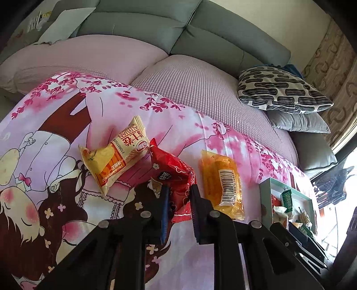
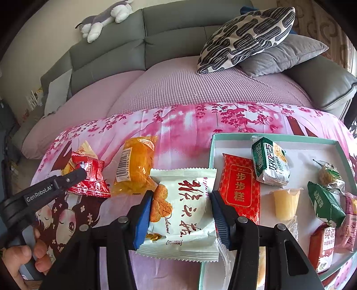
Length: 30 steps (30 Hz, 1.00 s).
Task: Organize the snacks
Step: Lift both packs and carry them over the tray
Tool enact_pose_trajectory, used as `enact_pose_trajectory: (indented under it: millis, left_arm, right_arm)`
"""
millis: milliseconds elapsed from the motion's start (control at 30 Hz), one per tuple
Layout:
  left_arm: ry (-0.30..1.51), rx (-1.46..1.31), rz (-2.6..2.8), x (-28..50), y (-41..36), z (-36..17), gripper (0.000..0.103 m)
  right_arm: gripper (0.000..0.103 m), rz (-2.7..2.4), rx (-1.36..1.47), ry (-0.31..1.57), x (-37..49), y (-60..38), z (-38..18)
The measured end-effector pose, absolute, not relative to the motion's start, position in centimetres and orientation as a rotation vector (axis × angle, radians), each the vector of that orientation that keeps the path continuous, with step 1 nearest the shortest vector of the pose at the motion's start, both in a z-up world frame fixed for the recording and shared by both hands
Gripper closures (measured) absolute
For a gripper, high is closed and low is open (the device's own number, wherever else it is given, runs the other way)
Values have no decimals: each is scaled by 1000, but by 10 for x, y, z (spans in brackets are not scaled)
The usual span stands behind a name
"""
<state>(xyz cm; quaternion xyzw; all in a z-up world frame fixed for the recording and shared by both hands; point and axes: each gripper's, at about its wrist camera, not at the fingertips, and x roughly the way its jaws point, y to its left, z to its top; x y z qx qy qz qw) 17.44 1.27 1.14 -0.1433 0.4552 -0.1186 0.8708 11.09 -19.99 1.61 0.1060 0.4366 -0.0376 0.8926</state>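
Note:
My left gripper [image 1: 178, 189] is shut on a red snack packet [image 1: 173, 171], which also shows in the right wrist view [image 2: 91, 176] with the left gripper [image 2: 73, 177] on it. A cream and orange packet [image 1: 118, 154] lies to its left, an orange packet with a barcode [image 1: 223, 183] to its right [image 2: 136, 165]. My right gripper [image 2: 181, 196] is shut on a white packet with red writing [image 2: 185, 209], held over the left rim of the teal-edged tray [image 2: 279, 136]. The tray holds several snacks, among them a red packet [image 2: 238, 191], green packets and a jelly cup [image 2: 285, 203].
The snacks lie on a pink flowered cartoon sheet [image 1: 156, 116] over a grey sofa. A patterned pillow [image 2: 245, 38] on a grey pillow [image 2: 285, 55] sits at the back right. A plush toy [image 2: 104, 17] lies on the sofa back. The tray [image 1: 267, 189] sits at the right.

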Motion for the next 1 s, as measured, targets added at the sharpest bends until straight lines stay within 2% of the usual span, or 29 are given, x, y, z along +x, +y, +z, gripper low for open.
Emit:
enact_pose_trajectory:
  millis: [433,1000]
  left_arm:
    - [824,-298,-305,150,4,61,84]
    - [841,-168,-510,134,-99,70,84]
  right_arm:
    - [49,-84,254,838,92,-215,41]
    - [49,-310,397,784,59,-323,43]
